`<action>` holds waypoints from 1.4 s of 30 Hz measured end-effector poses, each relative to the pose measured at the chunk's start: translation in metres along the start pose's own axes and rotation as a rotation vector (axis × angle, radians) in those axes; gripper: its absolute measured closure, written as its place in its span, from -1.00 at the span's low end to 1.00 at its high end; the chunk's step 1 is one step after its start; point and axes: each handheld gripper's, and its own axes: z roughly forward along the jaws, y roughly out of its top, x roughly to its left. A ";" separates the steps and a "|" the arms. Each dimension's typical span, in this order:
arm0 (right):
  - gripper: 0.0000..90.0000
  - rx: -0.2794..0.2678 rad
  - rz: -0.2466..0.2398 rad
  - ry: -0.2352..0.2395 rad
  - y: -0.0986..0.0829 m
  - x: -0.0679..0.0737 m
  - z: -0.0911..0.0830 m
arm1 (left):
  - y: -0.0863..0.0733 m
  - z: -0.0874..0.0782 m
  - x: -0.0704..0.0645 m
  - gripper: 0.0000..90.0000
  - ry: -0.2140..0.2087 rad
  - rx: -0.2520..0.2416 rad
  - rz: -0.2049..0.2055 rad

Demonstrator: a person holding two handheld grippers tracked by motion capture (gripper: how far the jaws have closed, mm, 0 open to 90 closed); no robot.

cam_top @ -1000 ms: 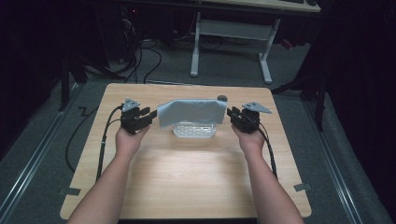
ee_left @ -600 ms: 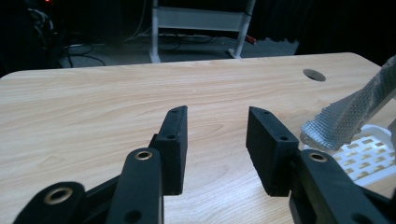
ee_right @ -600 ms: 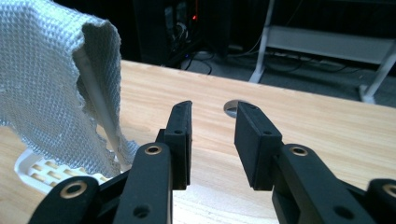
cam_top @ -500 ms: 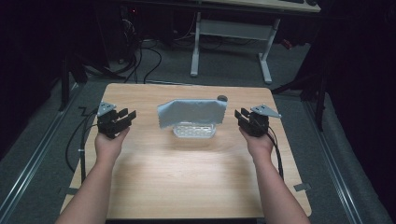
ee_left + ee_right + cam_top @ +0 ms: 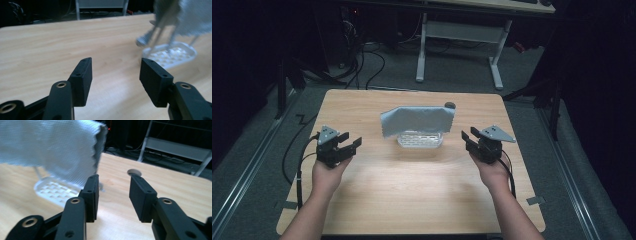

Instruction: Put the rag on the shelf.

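Observation:
A pale blue-grey cloth (image 5: 417,120) hangs draped over a small wire rack that stands on a white perforated tray (image 5: 420,139) near the middle of the wooden table (image 5: 412,190). My left gripper (image 5: 348,144) is held open to the left of the tray, nothing between its jaws. My right gripper (image 5: 470,139) is held open to the right of it, also empty. In the left gripper view the open gripper (image 5: 115,75) faces the tray (image 5: 172,55) and the rack's thin legs (image 5: 157,31). In the right gripper view the open gripper (image 5: 113,195) sits just right of the hanging cloth (image 5: 52,147) and tray (image 5: 56,190).
A small dark round cap (image 5: 450,105) sits at the table's back, behind the cloth. A white-framed desk (image 5: 462,35) and cables (image 5: 362,55) stand on the floor beyond the table. A round hole (image 5: 134,172) shows in the tabletop.
Both grippers have drawn back from the ends of the cloth, outward and toward the person. The cloth stays hanging on the rack.

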 end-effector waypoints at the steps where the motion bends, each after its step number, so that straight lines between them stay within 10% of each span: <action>1: 0.22 0.012 -0.002 0.008 -0.001 0.003 -0.004 | -0.003 -0.002 -0.003 -0.04 -0.006 0.001 0.003; 18: -0.13 0.096 -0.024 0.061 -0.075 0.041 -0.031 | -0.069 -0.015 -0.064 -0.18 -0.144 0.206 0.075; 26: -0.24 0.174 -0.025 0.090 -0.107 0.057 -0.035 | -0.085 -0.021 -0.063 -0.22 -0.182 0.203 0.045; 42: -0.24 0.193 -0.056 0.094 -0.110 0.057 -0.028 | -0.090 -0.013 -0.064 -0.26 -0.194 0.244 0.057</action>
